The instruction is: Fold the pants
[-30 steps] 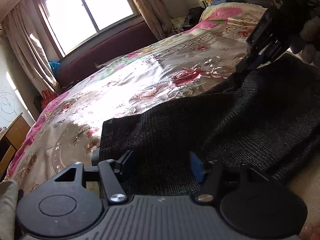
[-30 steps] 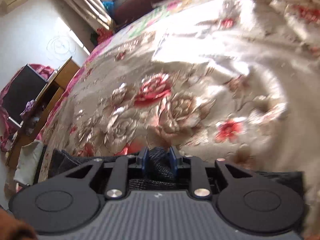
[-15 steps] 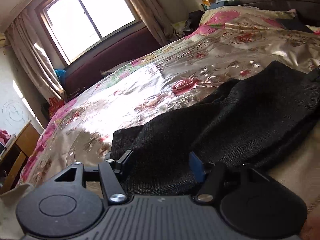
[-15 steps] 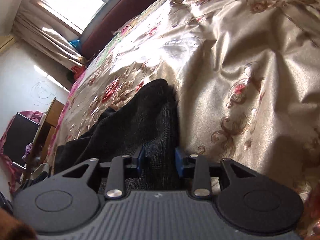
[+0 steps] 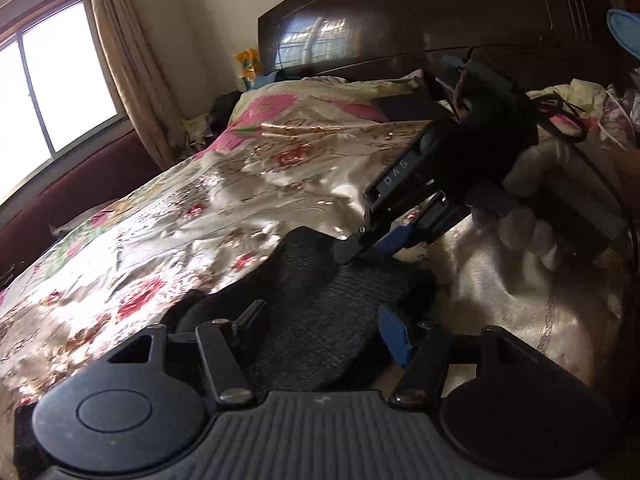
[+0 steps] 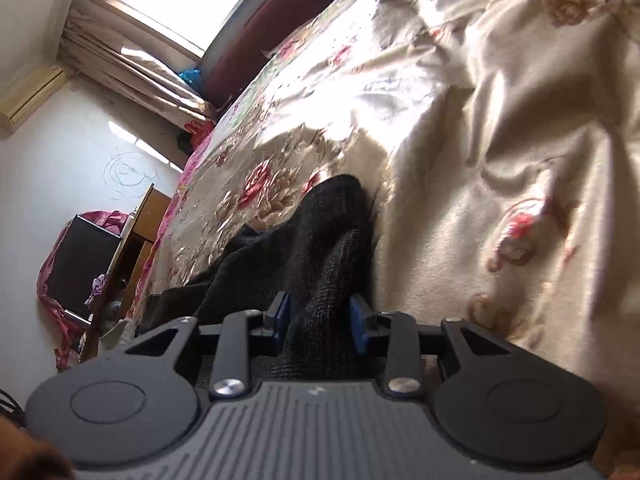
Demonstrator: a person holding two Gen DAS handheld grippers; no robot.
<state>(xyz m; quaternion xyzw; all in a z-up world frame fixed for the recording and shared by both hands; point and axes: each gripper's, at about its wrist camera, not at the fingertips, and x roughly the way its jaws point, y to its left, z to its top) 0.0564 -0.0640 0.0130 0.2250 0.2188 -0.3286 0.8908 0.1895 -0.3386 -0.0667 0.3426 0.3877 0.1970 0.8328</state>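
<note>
While spread on the bedspread (image 5: 168,216), the pants (image 5: 320,312) hold nothing.

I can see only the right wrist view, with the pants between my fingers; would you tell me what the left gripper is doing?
Observer: The left gripper is open over the near end of the pants, and its pads are not pressing the cloth.
Operator: Thank you. How does my right gripper look from that side?
Observer: The right gripper slants down from the right, with its tips at the far edge of the pants.
Operator: And what is behind it?
Observer: A dark headboard stands at the end of the bed.
</note>
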